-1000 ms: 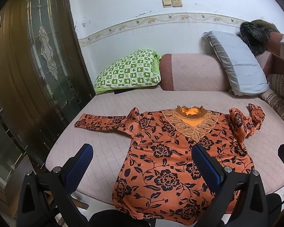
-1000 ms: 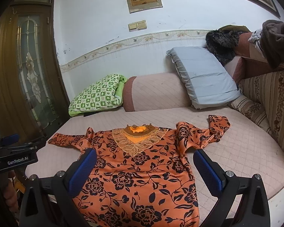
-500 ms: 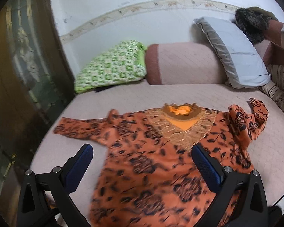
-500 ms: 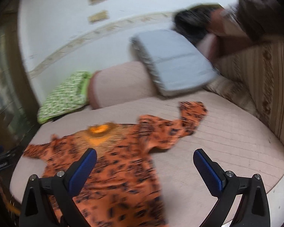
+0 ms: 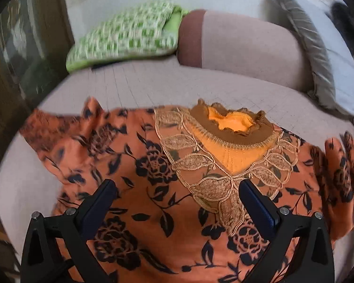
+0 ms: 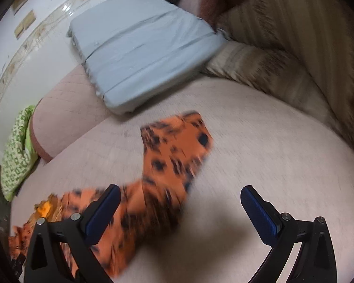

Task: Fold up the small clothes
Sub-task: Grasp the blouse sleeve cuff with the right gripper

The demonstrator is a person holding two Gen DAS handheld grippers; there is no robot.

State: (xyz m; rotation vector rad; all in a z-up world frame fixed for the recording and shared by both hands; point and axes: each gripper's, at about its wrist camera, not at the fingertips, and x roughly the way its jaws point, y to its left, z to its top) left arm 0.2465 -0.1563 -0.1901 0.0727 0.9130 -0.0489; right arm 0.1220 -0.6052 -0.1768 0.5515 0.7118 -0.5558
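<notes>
Two grippers, left (image 5: 177,189) and right (image 6: 179,194), fingers spread, over one floral top (image 5: 153,169).

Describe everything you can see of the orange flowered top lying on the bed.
The orange top is a long-sleeved garment of smooth-looking fabric printed with black roses and leaves. A tan lace V-panel frames a brown ruffled collar with a lighter orange lining. It lies face up and spread on the pink quilted bed. The sleeve in the right wrist view is bent back on itself. Both open tools hover above it; neither grips it.
</notes>
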